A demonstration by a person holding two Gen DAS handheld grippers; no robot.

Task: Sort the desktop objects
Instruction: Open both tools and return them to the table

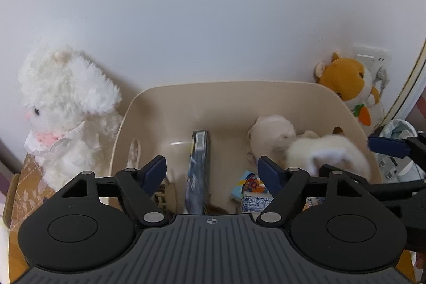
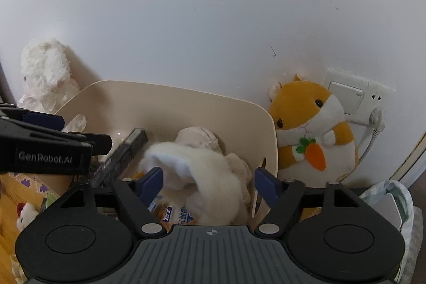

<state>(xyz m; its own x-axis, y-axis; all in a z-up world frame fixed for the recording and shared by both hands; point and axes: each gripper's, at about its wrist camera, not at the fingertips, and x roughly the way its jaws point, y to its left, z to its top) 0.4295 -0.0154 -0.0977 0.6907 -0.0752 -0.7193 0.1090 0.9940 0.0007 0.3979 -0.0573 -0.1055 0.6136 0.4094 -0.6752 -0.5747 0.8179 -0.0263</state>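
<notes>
Both pairs of fingers stand wide apart over a beige bin, gripping nothing. Seen from the left wrist, the left gripper hangs above the middle of the bin, its blue pads either side of a dark book that stands on edge inside; the pads do not touch it. Seen from the right wrist, the right gripper is over the bin's right part, with a blurred cream plush toy lying in the gap between its fingers and not pressed by them. That toy rests in the bin on another pale plush and on some printed packets at the bottom.

The bin sits at the back edge of the bench against a white wall. A fluffy white rabbit plush stands just beside the bin's left wall, toward the bench's back-left corner. An orange hamster plush with a carrot on its chest stands just beside the bin's right wall, in front of a wall socket with a plug in it. A pale cloth bundle lies near the bench's right edge.
</notes>
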